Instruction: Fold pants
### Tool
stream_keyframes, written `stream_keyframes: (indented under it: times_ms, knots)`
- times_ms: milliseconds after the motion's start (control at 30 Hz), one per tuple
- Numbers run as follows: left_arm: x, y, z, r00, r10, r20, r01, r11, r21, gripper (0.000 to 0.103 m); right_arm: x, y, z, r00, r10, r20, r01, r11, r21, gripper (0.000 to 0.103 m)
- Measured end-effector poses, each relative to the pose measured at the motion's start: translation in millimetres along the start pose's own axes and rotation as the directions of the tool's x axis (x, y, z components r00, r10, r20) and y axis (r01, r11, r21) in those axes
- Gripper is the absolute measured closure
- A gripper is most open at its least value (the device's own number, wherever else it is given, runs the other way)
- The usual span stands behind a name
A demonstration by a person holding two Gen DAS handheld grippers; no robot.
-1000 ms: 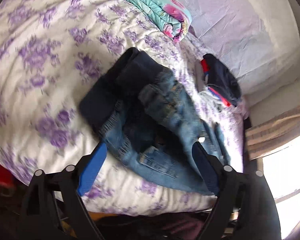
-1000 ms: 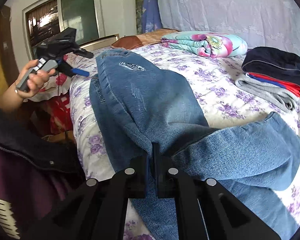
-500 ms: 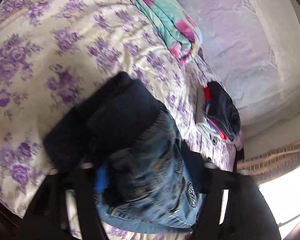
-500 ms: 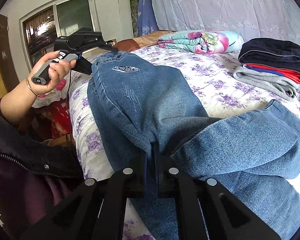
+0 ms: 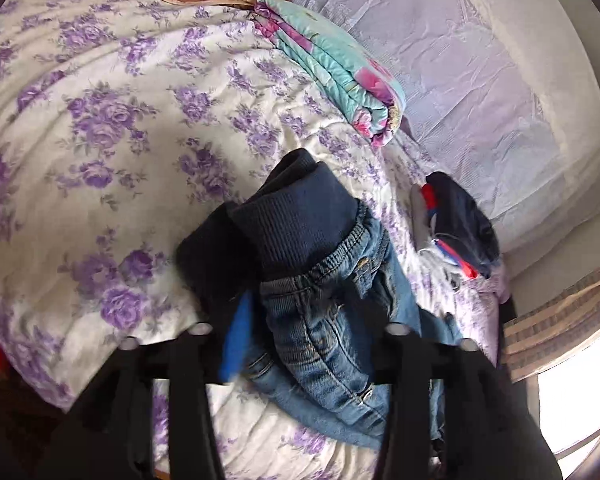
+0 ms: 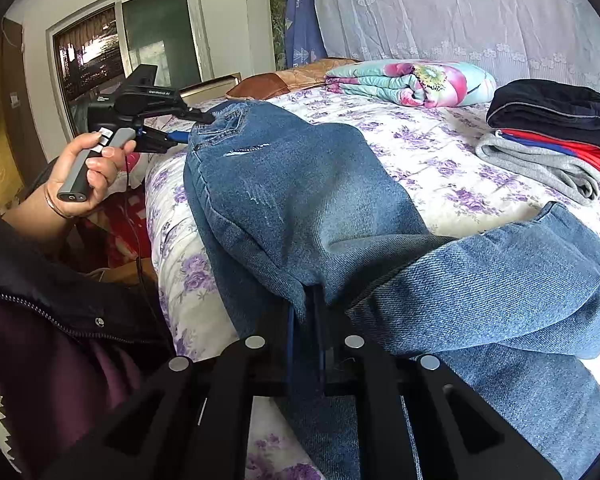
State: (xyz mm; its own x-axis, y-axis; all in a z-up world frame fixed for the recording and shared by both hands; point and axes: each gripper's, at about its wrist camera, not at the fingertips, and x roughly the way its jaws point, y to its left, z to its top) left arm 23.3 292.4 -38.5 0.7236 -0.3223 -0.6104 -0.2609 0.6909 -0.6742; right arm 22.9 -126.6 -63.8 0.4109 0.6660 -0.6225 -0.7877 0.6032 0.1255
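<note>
Counted on the bed (image 6: 440, 148): 1 pair of blue jeans (image 6: 300, 200), lower centre of the frame. 1 folded quilt (image 6: 412, 82) with flowers, upper centre. 1 stack of folded clothes (image 6: 552, 136), right edge, with at least 3 pieces. 1 brown pillow (image 6: 284, 80), upper centre. 2 grippers: left gripper (image 6: 188, 128), upper left; right gripper (image 6: 306, 312), bottom centre. 1 hand (image 6: 88, 164), left side. 1 window (image 6: 128, 48), upper left.
</note>
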Motion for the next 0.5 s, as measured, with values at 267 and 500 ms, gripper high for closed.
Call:
stream_keyframes:
  times_ms: [267,500]
  knots:
    - [15.7,-29.9,5.7,0.999,0.051,0.013,-0.052,0.995,0.081,0.070,-17.9,-4.3,1.5,0.994,0.075,0.077,-0.078,0.996,0.035,0.093]
    - [-2.3,-24.2,-6.7,0.989,0.139,0.039,-0.144,0.978,0.149,0.068,-14.7,11.4,1.4,1.000,0.023,0.012,-0.023,1.000,-0.010,0.093]
